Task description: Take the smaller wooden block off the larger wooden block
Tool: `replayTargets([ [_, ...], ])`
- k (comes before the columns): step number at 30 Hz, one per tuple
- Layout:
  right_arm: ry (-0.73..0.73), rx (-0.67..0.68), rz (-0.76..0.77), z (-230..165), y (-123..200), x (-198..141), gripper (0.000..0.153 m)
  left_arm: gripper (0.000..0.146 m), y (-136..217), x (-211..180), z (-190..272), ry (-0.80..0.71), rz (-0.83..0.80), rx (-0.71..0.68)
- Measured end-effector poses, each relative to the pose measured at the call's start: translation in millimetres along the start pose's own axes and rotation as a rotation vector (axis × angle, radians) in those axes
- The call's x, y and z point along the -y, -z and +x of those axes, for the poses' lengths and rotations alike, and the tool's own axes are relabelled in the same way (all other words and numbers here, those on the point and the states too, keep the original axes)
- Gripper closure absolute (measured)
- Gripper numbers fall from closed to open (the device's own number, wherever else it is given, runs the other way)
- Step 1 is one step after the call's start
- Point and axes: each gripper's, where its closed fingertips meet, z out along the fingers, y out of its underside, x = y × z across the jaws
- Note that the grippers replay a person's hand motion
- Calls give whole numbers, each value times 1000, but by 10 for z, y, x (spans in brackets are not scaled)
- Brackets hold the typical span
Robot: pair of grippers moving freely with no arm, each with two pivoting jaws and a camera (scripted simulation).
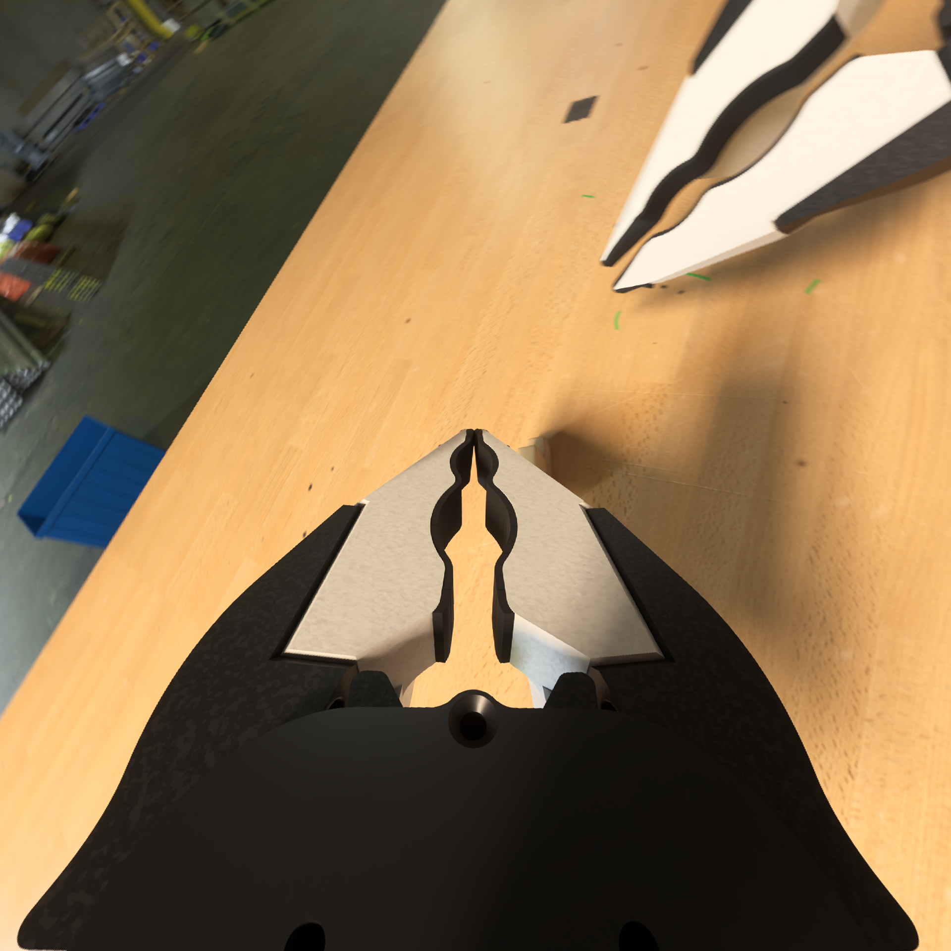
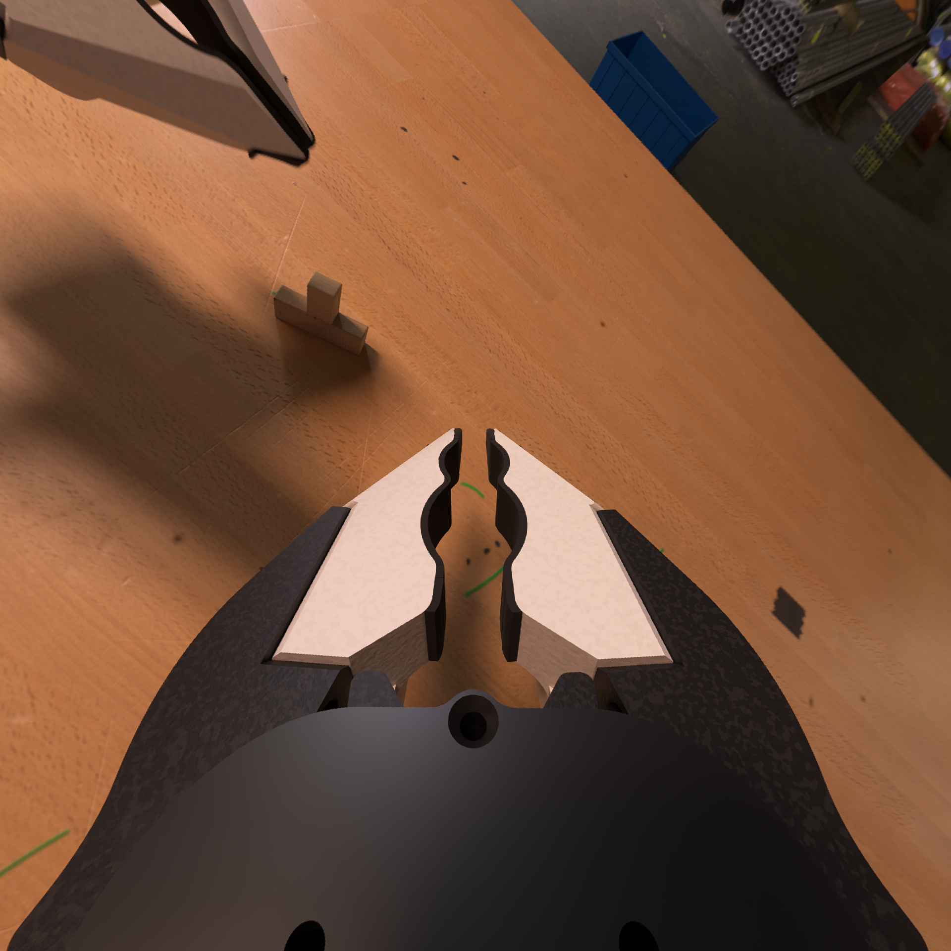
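Observation:
In the right wrist view the larger wooden block (image 2: 329,329) lies flat on the wooden table (image 2: 540,267). The smaller wooden block (image 2: 324,297) stands upright on its middle. My right gripper (image 2: 473,436) is empty, its jaws a narrow gap apart, and it hovers short of the blocks and to their right. My left gripper (image 1: 474,433) is shut and empty; it also shows in the right wrist view (image 2: 293,149), beyond the blocks. In the left wrist view only a pale corner of a block (image 1: 536,453) peeks out beside the right finger. The right gripper (image 1: 612,275) shows farther off.
The table edge runs diagonally, with dark floor beyond it. A blue bin (image 2: 653,98) stands on the floor by that edge and also shows in the left wrist view (image 1: 87,483). A small dark patch (image 2: 789,612) and thin green marks lie on the table.

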Motion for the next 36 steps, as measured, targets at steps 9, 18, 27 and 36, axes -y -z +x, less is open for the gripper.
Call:
replayTargets([
  [9, -73, 39, 5, -4, -23, -63, 142, 123, -136, -337, -27, 445, -92, -107],
  [18, -85, 66, 71, -17, -14, -22, 144, 124, -328, -371, 244, 631, -171, -384],
  [27, -131, 108, 114, -34, 3, 2, 146, 137, -413, -350, 347, 473, -157, -384],
  [36, -141, 147, 100, -27, 36, -61, 140, 137, -398, -313, 364, 413, -154, -399],
])
